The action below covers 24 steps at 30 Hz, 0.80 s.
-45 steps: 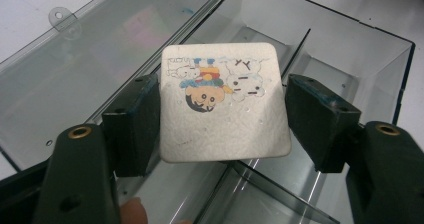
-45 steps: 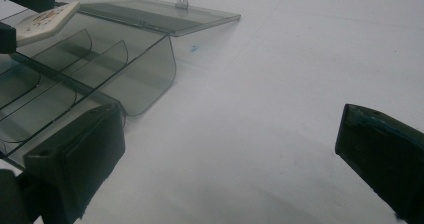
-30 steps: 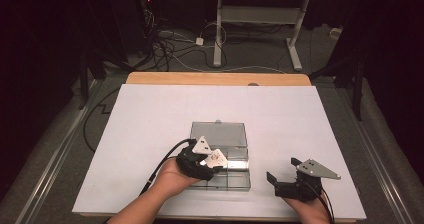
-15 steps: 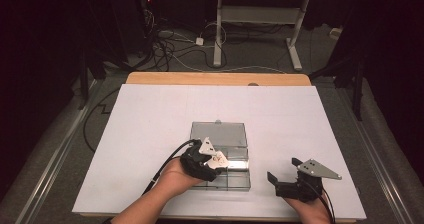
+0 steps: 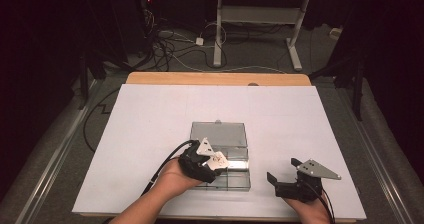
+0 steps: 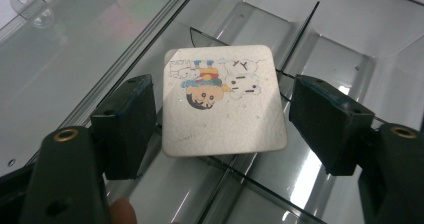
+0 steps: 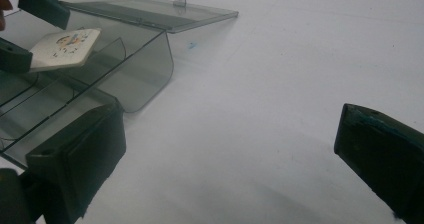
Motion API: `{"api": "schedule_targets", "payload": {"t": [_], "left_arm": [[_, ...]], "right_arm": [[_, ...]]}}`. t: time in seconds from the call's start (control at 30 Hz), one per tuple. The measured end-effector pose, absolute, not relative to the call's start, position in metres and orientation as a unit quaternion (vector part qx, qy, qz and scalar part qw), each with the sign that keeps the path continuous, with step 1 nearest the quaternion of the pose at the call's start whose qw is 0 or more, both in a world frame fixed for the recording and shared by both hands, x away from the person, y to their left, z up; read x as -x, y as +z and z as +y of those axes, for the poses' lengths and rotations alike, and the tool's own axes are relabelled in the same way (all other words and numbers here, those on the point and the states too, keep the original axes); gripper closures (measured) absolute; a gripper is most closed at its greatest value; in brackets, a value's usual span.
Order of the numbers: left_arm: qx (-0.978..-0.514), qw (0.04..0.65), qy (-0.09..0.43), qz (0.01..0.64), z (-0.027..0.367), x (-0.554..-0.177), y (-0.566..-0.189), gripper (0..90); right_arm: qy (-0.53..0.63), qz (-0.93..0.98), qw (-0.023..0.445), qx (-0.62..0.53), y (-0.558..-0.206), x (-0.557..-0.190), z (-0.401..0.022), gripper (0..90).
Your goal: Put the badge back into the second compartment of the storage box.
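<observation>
A clear plastic box (image 5: pixel 220 156) is sitting open at lower centre of the high view, its lid (image 5: pixel 218 133) lying flat behind it, thin dividers splitting it into compartments. A square cartoon tile (image 6: pixel 222 99) is resting across a divider edge between the left gripper (image 6: pixel 222 121) jaws, which have just been opening and are standing apart from it. The right gripper (image 5: pixel 284 171) is waiting lower right, jaws spread wide, holding nothing. The tile's print is too small to read.
</observation>
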State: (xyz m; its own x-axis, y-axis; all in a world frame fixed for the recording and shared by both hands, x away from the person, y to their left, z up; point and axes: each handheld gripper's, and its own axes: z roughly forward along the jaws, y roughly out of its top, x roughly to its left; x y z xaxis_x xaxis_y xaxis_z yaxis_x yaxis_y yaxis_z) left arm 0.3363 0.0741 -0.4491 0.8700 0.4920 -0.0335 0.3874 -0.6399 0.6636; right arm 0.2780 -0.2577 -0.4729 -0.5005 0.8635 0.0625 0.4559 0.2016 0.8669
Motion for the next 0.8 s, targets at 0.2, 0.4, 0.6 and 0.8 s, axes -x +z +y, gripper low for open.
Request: {"api": "schedule_targets", "payload": {"t": [0.2, 0.4, 0.6, 0.8], "left_arm": [[-0.891, 0.392, 0.06, 0.222, 0.086, -0.324, -0.439, 56.1], [-0.906, 0.376, 0.043, 0.189, 0.077, -0.317, -0.439, 87.0], [-0.922, 0.346, 0.036, 0.17, 0.065, -0.315, -0.447, 87.4], [-0.933, 0.315, 0.049, 0.169, 0.063, -0.316, -0.449, 87.4]], "right_arm": [[0.448, 0.741, 0.228, -0.445, -0.473, -0.278, -0.258, 0.8], [0.447, 0.742, 0.227, -0.444, -0.473, -0.278, -0.256, 0.9], [0.448, 0.741, 0.227, -0.446, -0.473, -0.278, -0.257, 0.9], [0.449, 0.74, 0.227, -0.446, -0.472, -0.277, -0.258, 0.9]]}}
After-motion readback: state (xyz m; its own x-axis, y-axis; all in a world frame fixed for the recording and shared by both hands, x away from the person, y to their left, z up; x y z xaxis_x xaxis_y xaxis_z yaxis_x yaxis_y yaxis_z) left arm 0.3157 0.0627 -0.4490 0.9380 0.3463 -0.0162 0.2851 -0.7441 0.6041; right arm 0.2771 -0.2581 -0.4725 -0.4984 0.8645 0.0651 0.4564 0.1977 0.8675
